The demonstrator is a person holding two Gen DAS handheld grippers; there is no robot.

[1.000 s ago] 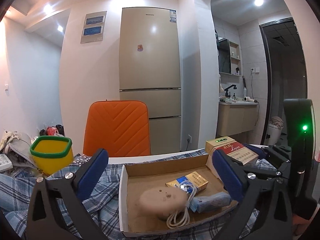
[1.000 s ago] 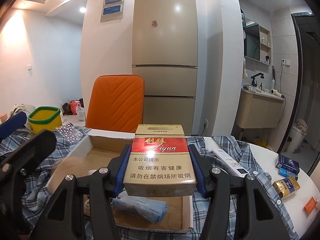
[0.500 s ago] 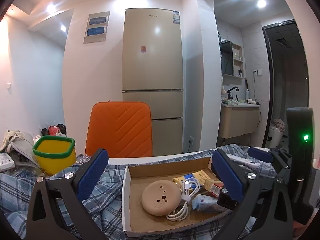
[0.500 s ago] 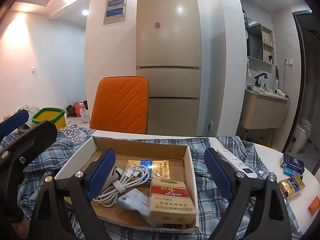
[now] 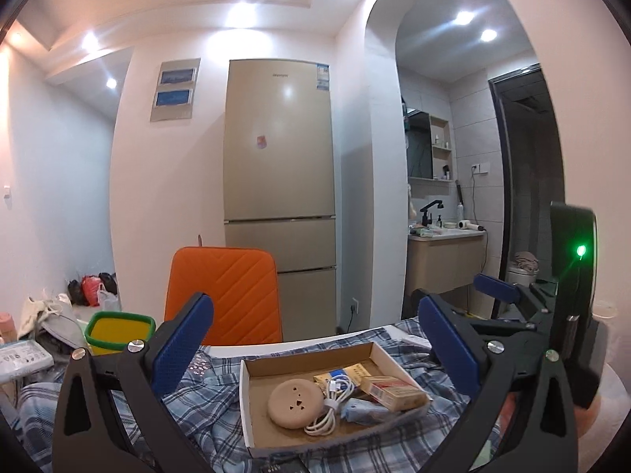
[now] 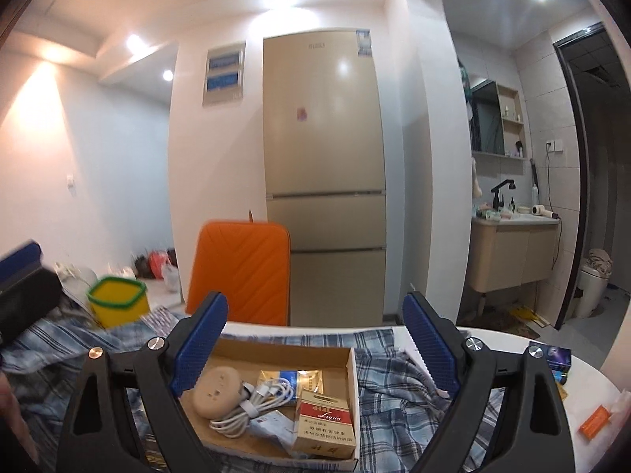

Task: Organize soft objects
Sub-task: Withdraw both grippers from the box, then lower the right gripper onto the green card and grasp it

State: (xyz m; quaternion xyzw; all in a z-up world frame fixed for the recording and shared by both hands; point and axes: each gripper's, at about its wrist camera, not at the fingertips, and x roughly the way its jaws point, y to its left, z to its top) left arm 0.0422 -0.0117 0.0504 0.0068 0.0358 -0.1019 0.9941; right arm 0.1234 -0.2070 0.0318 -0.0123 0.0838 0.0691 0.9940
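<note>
With both my left claw (image 5: 315, 351) and right claw (image 6: 315, 349) wide open and empty above the cardboard tray (image 6: 352, 374) on the desk's plaid cloth (image 6: 390, 390), I judge the soft, light tissue pack (image 6: 272, 431) inside best pinched across its middle.

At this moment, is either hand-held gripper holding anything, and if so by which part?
Nothing is held. The right hand-held gripper and the left hand-held gripper both stand open and empty above the cardboard box, where the red cigarette carton lies.
</note>
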